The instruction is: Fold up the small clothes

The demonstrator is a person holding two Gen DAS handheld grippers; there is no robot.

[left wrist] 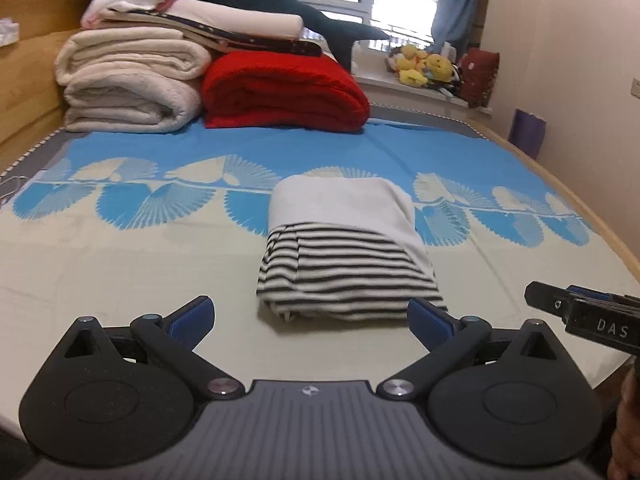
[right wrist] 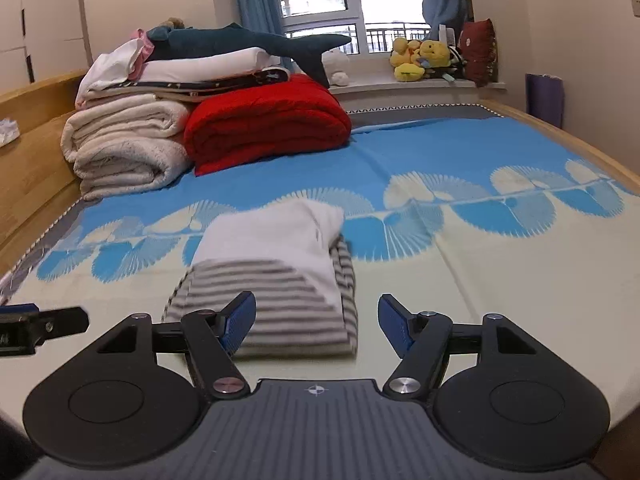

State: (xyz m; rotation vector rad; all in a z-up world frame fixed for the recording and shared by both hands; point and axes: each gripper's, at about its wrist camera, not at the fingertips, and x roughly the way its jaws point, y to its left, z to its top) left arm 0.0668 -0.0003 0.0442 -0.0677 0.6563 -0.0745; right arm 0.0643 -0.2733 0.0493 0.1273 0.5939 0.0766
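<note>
A small folded garment point(left wrist: 344, 256), white on top with black-and-white stripes at the near end, lies flat on the bed sheet point(left wrist: 120, 280). My left gripper point(left wrist: 311, 312) hovers just short of its near edge, jaws wide open, blue pads apart and nothing between them. The right gripper's finger point(left wrist: 560, 308) pokes in at the right edge. In the right wrist view the same garment point(right wrist: 272, 276) lies ahead and slightly left. My right gripper point(right wrist: 317, 306) is open and holds nothing, its left pad in front of the striped part. The left gripper's tip point(right wrist: 60, 320) shows at far left.
At the head of the bed are folded cream blankets point(left wrist: 128, 80), a red blanket point(left wrist: 284, 92) and a dark plush shark point(left wrist: 260, 0) on top. A wooden bed frame point(left wrist: 24, 60) runs along the left. Plush toys point(left wrist: 420, 64) sit on the windowsill.
</note>
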